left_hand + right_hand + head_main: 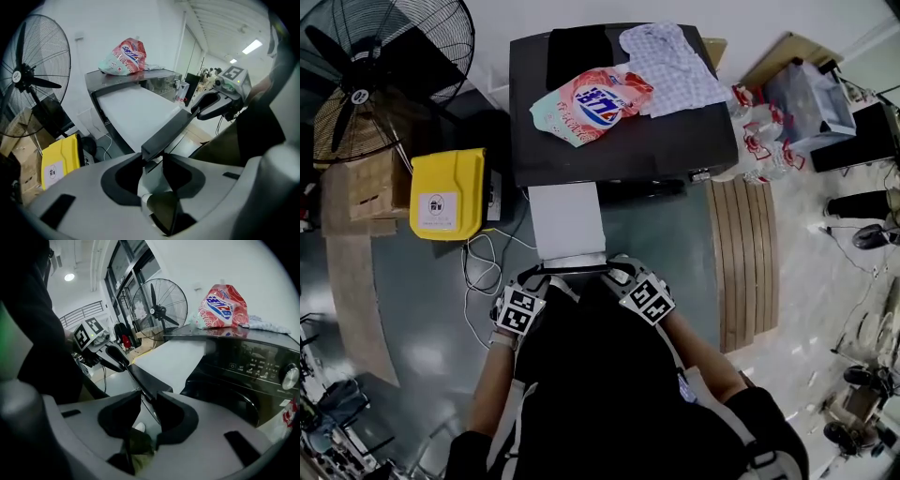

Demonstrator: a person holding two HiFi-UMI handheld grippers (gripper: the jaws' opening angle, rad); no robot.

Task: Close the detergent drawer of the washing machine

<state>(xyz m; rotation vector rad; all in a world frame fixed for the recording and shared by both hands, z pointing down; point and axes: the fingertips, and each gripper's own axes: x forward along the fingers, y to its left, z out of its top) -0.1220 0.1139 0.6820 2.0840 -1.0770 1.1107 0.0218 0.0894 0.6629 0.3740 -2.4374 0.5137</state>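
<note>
Your left tool and right tool each clamp one end of the pulled-out detergent drawer, at its dark front.

Left claw low in front, jaws pressed on near end of dark drawer front. White drawer pulled out of washing machine. Right claw at far end. Detergent bag on top; fan left.

Drawer juts before washing machine; detergent bag, shirt on top; fan, bin left of it
</note>
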